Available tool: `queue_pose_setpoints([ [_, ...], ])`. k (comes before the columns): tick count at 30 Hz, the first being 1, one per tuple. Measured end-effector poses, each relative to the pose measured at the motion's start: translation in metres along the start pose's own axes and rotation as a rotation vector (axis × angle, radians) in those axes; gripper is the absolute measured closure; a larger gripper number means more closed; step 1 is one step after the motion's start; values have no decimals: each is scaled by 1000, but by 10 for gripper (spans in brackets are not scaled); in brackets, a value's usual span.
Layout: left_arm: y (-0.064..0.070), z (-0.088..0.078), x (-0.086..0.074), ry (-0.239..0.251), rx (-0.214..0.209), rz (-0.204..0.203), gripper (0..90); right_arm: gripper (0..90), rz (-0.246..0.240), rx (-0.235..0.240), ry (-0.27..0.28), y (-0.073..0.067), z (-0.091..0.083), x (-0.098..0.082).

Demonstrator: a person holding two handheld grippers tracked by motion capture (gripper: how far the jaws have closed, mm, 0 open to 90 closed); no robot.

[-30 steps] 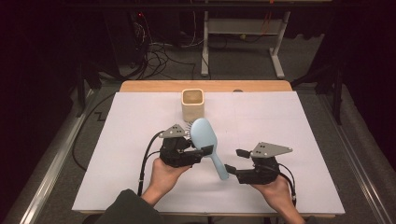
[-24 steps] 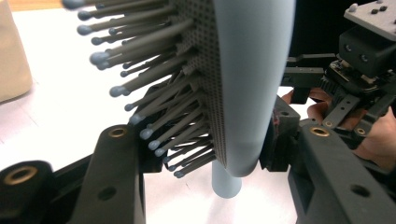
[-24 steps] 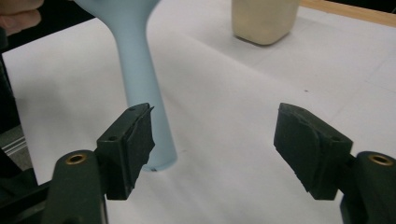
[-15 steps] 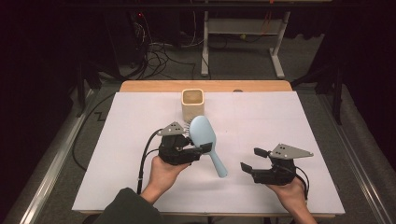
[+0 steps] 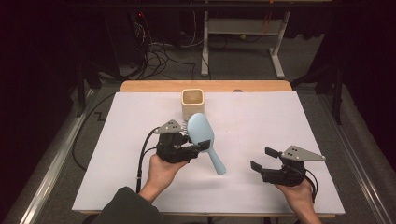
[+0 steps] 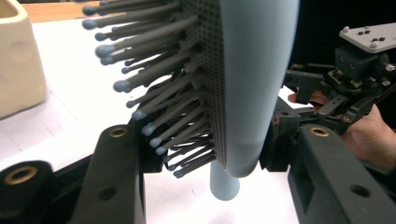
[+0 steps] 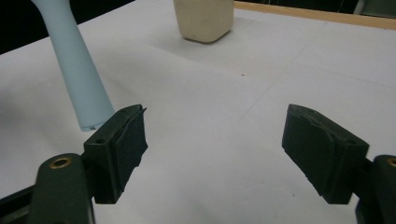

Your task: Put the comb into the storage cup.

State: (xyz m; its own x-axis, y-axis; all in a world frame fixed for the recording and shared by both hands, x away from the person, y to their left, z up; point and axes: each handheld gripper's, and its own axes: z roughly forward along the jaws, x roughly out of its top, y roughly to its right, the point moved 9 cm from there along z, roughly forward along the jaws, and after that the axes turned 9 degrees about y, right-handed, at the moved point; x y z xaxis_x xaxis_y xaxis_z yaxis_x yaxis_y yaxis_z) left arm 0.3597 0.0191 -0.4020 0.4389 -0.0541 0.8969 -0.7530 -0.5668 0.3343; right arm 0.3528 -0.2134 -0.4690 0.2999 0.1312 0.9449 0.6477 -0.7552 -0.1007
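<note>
Two black jaws of the right hand-held gripper (image 7: pixel 215 149) are seen rising from the bottom edge, set wide apart, with nothing between them but the white worktop (image 7: pixel 289 60). They have just been opening. The pale blue handle of a hairbrush (image 7: pixel 79 70) is seen slanting down just beyond the left jaw. A cream cup (image 7: pixel 204 18) is seen farther back.

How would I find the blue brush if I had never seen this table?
Look at the white table, then at the cream cup near its far edge. Just in front of it, the left gripper is shut on the hairbrush. It is the one pale blue thing, with an oval head, dark bristles and a handle pointing toward the person.
</note>
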Motion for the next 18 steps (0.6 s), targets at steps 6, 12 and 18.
queue_pose_setpoints([
  [6,-1,-3,5,8,7,7,533,239,14,-35,14,12,-9,-7],
  [12,-4,-6,9,17,19,8,533,245,22,-74,37,23,-16,-15],
  [18,-7,-8,12,16,34,11,532,242,31,-101,47,31,-23,-23],
])
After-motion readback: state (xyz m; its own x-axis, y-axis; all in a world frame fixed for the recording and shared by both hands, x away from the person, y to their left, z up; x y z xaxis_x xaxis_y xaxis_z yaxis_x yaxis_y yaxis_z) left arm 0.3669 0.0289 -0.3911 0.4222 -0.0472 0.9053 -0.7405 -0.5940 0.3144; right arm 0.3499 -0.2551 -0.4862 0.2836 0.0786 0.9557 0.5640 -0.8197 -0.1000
